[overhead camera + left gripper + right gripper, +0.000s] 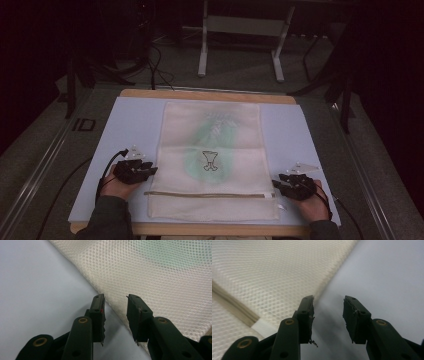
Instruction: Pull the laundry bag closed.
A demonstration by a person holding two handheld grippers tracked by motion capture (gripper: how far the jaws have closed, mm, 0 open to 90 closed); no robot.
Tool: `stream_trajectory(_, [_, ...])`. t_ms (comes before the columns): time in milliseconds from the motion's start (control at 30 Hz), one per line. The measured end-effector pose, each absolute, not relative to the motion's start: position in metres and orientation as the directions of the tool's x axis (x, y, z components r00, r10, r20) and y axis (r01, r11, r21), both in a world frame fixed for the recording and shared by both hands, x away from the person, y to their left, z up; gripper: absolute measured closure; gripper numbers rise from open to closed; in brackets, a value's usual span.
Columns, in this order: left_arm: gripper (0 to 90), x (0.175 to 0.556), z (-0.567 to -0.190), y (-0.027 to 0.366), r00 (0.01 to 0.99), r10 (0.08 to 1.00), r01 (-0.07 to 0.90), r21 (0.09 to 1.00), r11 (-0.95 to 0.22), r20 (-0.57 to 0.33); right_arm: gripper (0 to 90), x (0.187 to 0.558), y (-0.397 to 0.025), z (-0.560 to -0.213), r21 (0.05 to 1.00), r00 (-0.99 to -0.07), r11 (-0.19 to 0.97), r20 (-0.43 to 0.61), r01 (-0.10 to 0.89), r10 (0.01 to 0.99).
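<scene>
A cream mesh bag (212, 155) lies flat on the pale board (130, 120), with a green garment and a small dark print showing through it. A zipper (205, 194) runs across its near end. My left gripper (150, 169) rests open at the bag's left edge. In the left gripper view the jaws straddle the mesh edge (117, 302), nothing between them. My right gripper (276, 184) rests open at the bag's right edge near the zipper's end. In the right gripper view its jaws stand apart over the bare board (374, 277), the mesh (269, 277) just to their left.
The board lies on a wooden tabletop (210, 95) whose strip shows at the far and near edges. Beyond it are a grey floor, cables (155, 65) and a white table frame (240, 30). Bare board lies left and right of the bag.
</scene>
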State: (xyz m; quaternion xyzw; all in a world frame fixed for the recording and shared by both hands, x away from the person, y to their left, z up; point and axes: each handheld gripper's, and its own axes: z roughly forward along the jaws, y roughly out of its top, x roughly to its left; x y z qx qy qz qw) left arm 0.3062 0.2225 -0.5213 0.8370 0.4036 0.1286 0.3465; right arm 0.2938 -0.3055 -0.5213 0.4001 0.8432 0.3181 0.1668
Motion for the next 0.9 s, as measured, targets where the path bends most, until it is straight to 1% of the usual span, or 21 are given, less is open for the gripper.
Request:
stream_trajectory(167, [68.3, 0.307, -0.521, 0.223, 0.656, 0.751, 0.583, 0.683, -0.441, -0.075, 58.9, 0.291, -0.300, -0.518, 0.669, -0.649, 0.505, -0.045, 0.545, 0.760])
stream_trajectory(500, [72.7, 0.307, -0.521, 0.222, 0.672, 0.737, 0.580, 0.671, -0.462, -0.073, 57.2, 0.288, -0.290, -0.513, 0.668, -0.688, 0.535, -0.048, 0.517, 0.724])
stream_trajectory(533, [73.6, 0.307, -0.521, 0.222, 0.672, 0.737, 0.580, 0.671, -0.462, -0.073, 57.2, 0.288, -0.290, -0.513, 0.668, -0.688, 0.535, -0.048, 0.517, 0.724])
stream_trajectory(567, [76.2, 0.307, -0.520, 0.222, 0.680, 0.727, 0.576, 0.680, -0.453, -0.092, 56.5, 0.285, -0.285, -0.510, 0.666, -0.705, 0.553, -0.057, 0.501, 0.707])
stream_trajectory(733, [84.3, 0.307, -0.519, 0.222, 0.687, 0.722, 0.573, 0.677, -0.462, -0.089, 53.8, 0.284, -0.280, -0.508, 0.656, -0.723, 0.571, -0.054, 0.494, 0.688])
stream_trajectory(767, [86.2, 0.307, -0.520, 0.221, 0.692, 0.716, 0.572, 0.675, -0.467, -0.090, 53.6, 0.283, -0.276, -0.508, 0.646, -0.734, 0.589, -0.065, 0.485, 0.676])
stream_trajectory(833, [88.8, 0.307, -0.520, 0.221, 0.699, 0.710, 0.567, 0.672, -0.476, -0.087, 53.4, 0.283, -0.273, -0.507, 0.644, -0.740, 0.596, -0.068, 0.480, 0.669])
stream_trajectory(900, [89.2, 0.307, -0.520, 0.220, 0.701, 0.708, 0.569, 0.671, -0.476, -0.092, 53.4, 0.282, -0.269, -0.504, 0.647, -0.745, 0.599, -0.070, 0.472, 0.663])
